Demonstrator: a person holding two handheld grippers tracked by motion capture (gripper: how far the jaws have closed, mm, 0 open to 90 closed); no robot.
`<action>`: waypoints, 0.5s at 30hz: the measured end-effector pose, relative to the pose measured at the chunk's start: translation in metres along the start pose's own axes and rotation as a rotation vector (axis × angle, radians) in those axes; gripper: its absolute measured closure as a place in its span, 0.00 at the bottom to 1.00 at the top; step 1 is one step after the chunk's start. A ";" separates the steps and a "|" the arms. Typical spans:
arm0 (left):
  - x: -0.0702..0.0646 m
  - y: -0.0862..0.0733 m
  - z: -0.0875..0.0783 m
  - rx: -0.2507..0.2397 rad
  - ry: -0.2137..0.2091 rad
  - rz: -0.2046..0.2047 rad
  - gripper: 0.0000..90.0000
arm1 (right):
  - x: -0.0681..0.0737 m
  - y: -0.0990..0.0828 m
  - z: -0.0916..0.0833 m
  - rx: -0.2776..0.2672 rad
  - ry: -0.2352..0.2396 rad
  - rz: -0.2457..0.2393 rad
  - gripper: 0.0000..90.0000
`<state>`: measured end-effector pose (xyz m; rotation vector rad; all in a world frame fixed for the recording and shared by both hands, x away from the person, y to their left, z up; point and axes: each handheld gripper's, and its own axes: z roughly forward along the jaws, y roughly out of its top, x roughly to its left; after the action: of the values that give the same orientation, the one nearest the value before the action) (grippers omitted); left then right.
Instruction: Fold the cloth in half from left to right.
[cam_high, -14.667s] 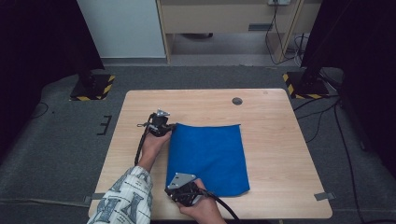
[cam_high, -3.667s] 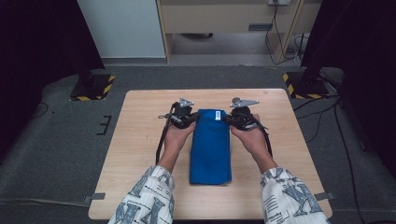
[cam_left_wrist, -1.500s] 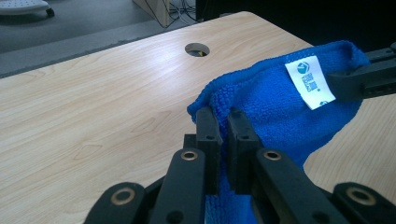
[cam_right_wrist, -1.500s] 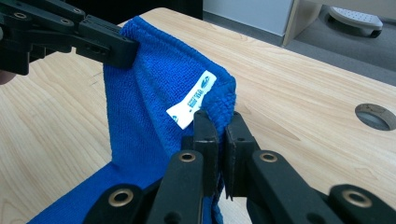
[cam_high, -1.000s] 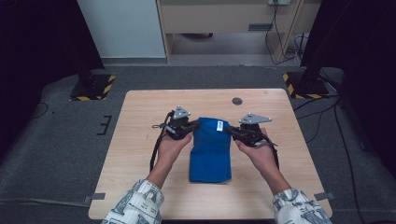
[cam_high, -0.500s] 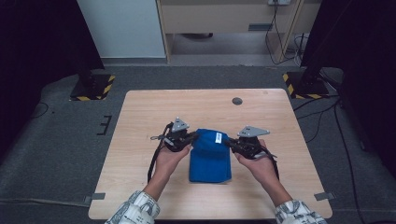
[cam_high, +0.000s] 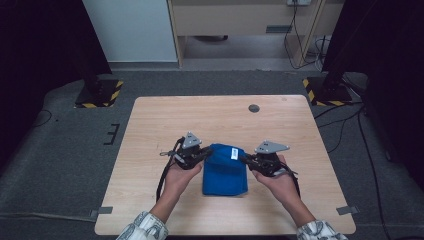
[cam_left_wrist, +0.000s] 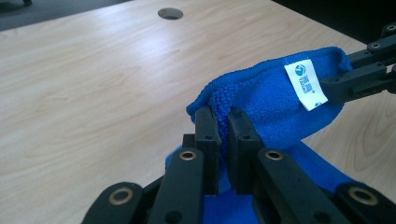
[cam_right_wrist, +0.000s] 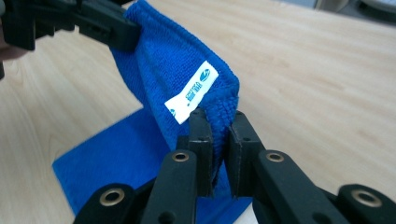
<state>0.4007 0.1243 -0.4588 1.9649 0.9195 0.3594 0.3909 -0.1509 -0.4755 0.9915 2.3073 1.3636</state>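
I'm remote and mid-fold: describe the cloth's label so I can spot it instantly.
On the wooden table, find the blue cloth held between the left gripper and right gripper. The label is the small white tag near its raised right corner.

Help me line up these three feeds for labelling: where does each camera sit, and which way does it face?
High view: above the person's side, looking forward and down at the table; forearms, both hands.
Left gripper view: rides the left hand-held gripper, looking along its jaws clamped on the blue cloth.
Right gripper view: rides the right hand-held gripper, jaws pinching the cloth's other corner.
Shared: both gripper views show the white label and the opposite gripper.
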 end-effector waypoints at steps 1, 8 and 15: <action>-0.001 -0.004 0.000 0.005 0.000 -0.002 0.93 | 0.001 -0.002 0.000 0.004 0.003 0.000 0.91; -0.007 -0.018 0.000 0.011 -0.011 -0.015 0.93 | 0.005 -0.011 -0.002 0.018 0.006 -0.013 0.90; -0.013 -0.026 -0.005 -0.002 -0.023 -0.018 0.93 | 0.008 -0.014 -0.008 0.011 0.015 -0.012 0.88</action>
<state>0.3769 0.1259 -0.4760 1.9535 0.9213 0.3264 0.3750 -0.1555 -0.4822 0.9727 2.3303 1.3603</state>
